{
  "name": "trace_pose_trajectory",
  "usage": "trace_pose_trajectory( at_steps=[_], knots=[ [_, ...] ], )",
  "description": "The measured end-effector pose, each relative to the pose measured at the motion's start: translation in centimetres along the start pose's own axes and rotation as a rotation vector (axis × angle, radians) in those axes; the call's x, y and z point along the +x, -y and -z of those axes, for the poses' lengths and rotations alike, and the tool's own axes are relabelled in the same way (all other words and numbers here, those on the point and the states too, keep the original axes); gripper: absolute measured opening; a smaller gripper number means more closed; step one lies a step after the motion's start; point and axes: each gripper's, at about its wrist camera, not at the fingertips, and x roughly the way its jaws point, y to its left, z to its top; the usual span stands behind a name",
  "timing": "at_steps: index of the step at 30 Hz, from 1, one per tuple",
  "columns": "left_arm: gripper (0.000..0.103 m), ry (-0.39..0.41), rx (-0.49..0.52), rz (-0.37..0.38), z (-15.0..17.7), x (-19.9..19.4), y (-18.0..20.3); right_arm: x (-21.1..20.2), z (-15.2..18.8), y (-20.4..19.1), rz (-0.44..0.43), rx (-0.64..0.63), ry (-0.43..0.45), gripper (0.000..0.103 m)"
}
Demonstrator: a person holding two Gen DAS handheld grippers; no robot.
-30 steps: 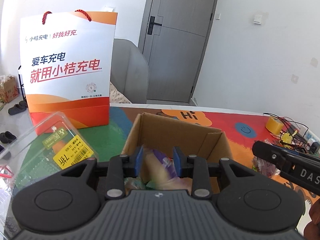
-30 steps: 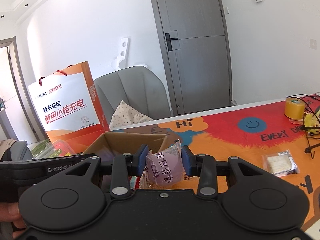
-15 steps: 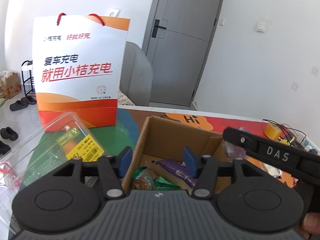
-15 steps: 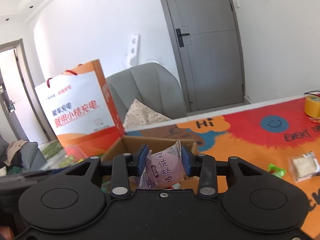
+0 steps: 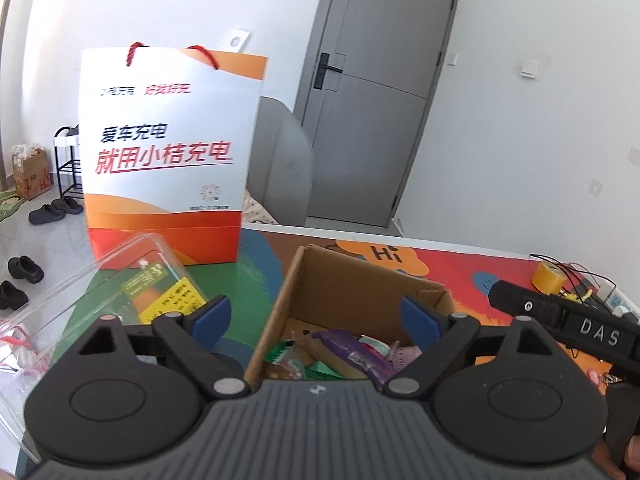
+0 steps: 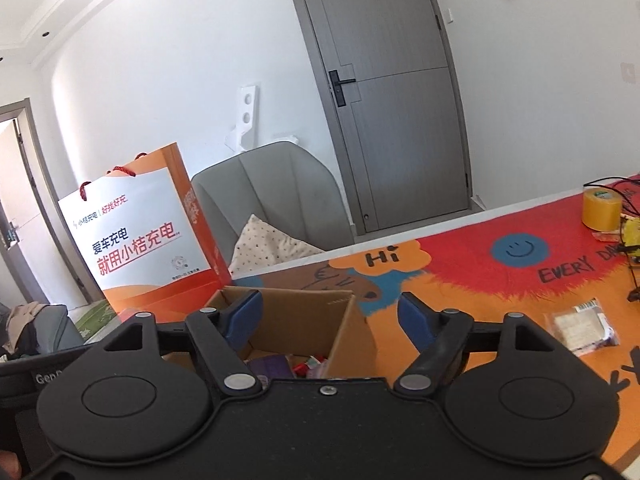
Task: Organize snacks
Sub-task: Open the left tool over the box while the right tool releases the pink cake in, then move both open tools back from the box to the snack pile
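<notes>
**Both grippers opening over the snack box**

Where the gripper bodies filled the lower frames, much of the box (image 5: pixel 362 292) was cut off — only its far walls and a strip of its contents showed. Inside lay a jumble of snacks (image 5: pixel 352 354): a purple wrapper, green ones, something pink; their labels could not be read. The left gripper (image 5: pixel 316 316) hung above the box with its jaws opening wide and nothing between them. The right gripper (image 6: pixel 330 318) was likewise opening, its blue pads clear of any packet. One wrapped snack (image 6: pixel 584 326) lay alone on the mat (image 6: pixel 480 280), well apart from the box. A clear plastic container (image 5: pixel 120 292) sat left of the box, partly hidden by the left gripper. Behind stood an orange-and-white bag (image 5: pixel 172 160), a grey chair (image 6: pixel 272 196) with a cushion, a grey door (image 6: pixel 396 92) and white walls. A tape roll (image 6: pixel 602 208) sat at the mat's far edge beside tangled wires, too small to make out.
</notes>
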Motion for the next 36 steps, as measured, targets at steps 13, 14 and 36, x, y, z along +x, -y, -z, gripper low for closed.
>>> trace_pose_trajectory(
  at_steps=[13,14,36],
  knots=[
    [0.094,-0.023,0.052,0.065,1.1,0.3,4.5,-2.3,0.9,4.5,0.069,0.056,-0.005,0.081],
    [0.094,-0.026,0.054,0.069,1.1,0.4,4.9,-2.5,1.0,5.0,0.075,0.061,-0.006,0.081],
    [0.094,-0.096,0.16,0.169,3.3,3.7,15.1,-5.1,2.0,14.9,0.205,0.157,-0.009,0.092]
  ],
)
